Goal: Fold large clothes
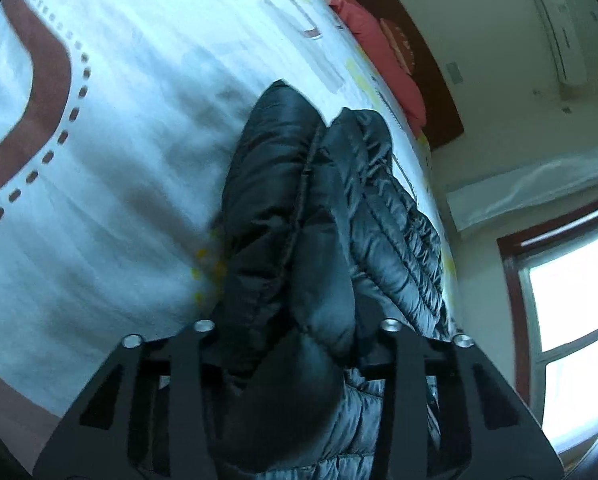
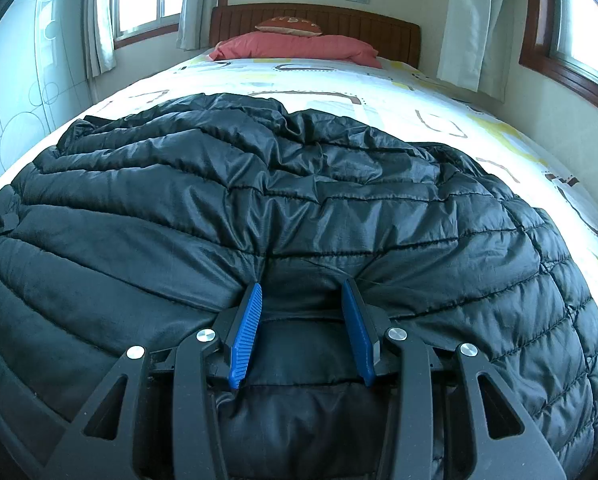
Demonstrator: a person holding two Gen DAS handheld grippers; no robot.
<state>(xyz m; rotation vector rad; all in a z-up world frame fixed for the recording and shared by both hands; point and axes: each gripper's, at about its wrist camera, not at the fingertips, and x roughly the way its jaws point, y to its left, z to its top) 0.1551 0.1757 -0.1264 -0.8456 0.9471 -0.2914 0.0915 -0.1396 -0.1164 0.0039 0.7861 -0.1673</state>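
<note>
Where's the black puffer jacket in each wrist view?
Left wrist: black puffer jacket bunched at center, running down between the gripper's arms, lifted off the bed.
Right wrist: it fills the lower frame, spread flat.
Shared landmark: red pillow at the headboard.

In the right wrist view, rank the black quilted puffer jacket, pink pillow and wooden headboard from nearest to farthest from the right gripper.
1. Black quilted puffer jacket: against the right gripper, between its open blue fingers.
2. Pink pillow: at the bed's far end, centre.
3. Wooden headboard: behind the pillow, by the wall.
</note>
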